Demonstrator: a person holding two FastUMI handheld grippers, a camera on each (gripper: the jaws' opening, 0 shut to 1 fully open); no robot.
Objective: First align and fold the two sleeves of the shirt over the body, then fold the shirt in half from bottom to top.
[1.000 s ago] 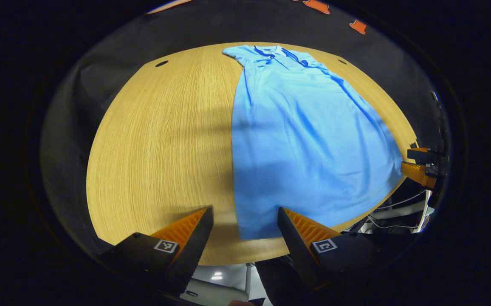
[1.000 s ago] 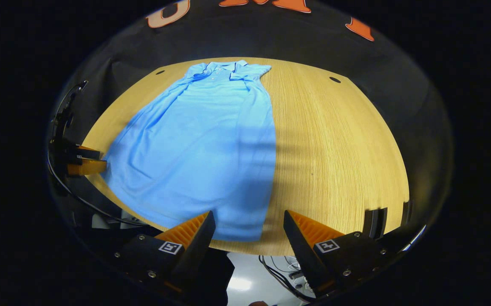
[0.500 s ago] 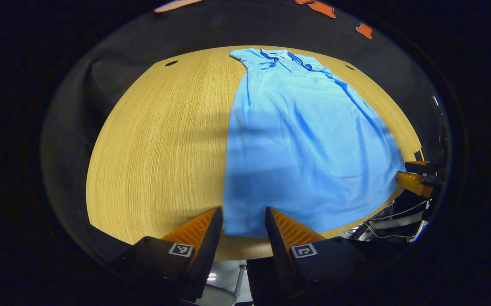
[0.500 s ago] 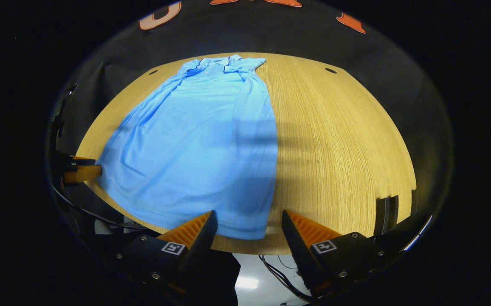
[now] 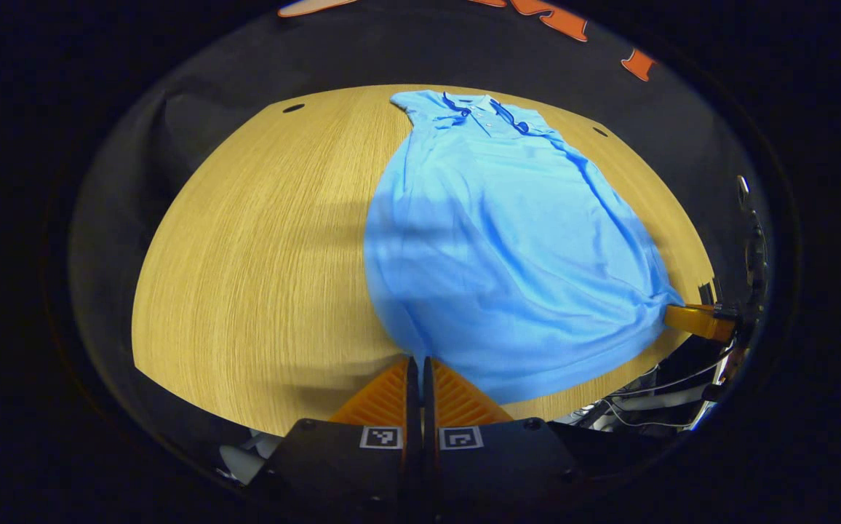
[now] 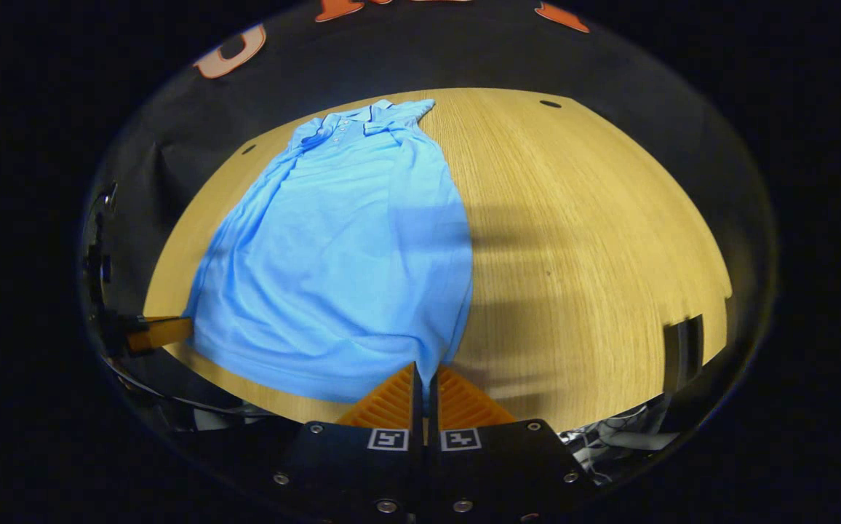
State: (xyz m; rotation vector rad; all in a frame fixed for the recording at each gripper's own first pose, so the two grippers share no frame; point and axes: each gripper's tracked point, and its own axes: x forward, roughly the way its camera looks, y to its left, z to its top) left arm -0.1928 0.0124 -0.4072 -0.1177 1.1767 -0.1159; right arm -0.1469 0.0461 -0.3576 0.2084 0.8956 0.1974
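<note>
Both tongs, left point(image 5: 415, 371) and right point(image 6: 424, 377), have closed onto the hem corners of the shirt point(image 5: 508, 240) lying on the tabletop point(image 5: 260, 240), soft, light cloth best held there.

A wooden table point(image 5: 246, 262) with pale, fine grain carries a light blue shirt point(image 5: 508, 247) laid out lengthwise, collar point(image 5: 482, 109) at the far edge and hem toward the near edge. Small dark holes point(image 5: 293, 108) sit in the tabletop near its far corners, either side of the shirt's collar.
</note>
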